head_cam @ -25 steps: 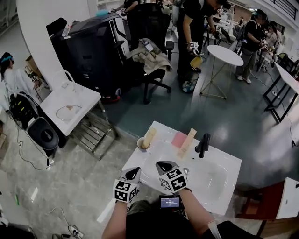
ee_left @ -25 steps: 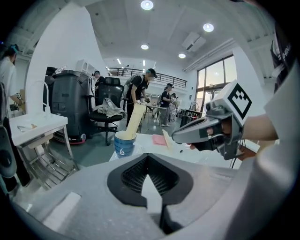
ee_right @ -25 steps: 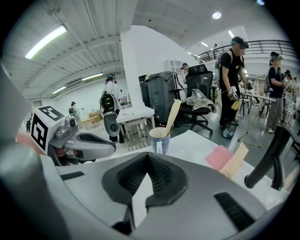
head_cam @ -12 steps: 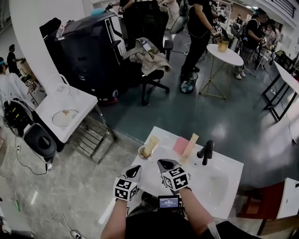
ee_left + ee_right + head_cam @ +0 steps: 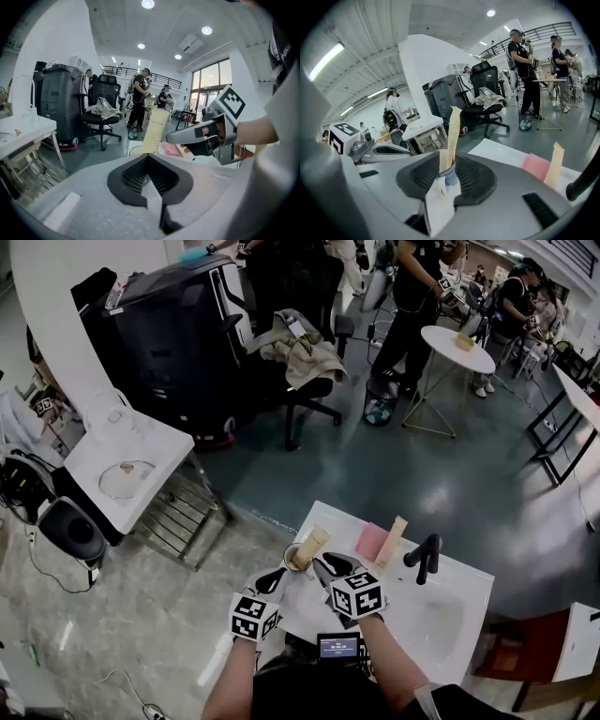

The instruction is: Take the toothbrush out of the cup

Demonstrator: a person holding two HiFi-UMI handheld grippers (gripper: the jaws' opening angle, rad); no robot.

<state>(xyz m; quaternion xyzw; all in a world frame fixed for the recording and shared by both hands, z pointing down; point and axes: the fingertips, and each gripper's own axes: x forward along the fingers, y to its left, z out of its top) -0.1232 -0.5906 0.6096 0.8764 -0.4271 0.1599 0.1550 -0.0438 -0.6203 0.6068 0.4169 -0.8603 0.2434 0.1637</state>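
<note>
Holds right gripper [image 5: 449,172] open, jaws apart, with the cup [image 5: 449,180] showing in the gap between them. Finds toothbrush [image 5: 453,133] standing in that cup, leaning slightly, at the left edge of the white counter [image 5: 466,568]. Holds left gripper [image 5: 149,164] open too, empty, just left of the cup. Shows 1 black faucet [image 5: 427,557] further right.

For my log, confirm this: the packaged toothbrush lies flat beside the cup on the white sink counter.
Not quite: the packaged toothbrush stands tilted in the cup, not flat beside it, as the right gripper view shows. The cup is on the white sink counter.
</note>
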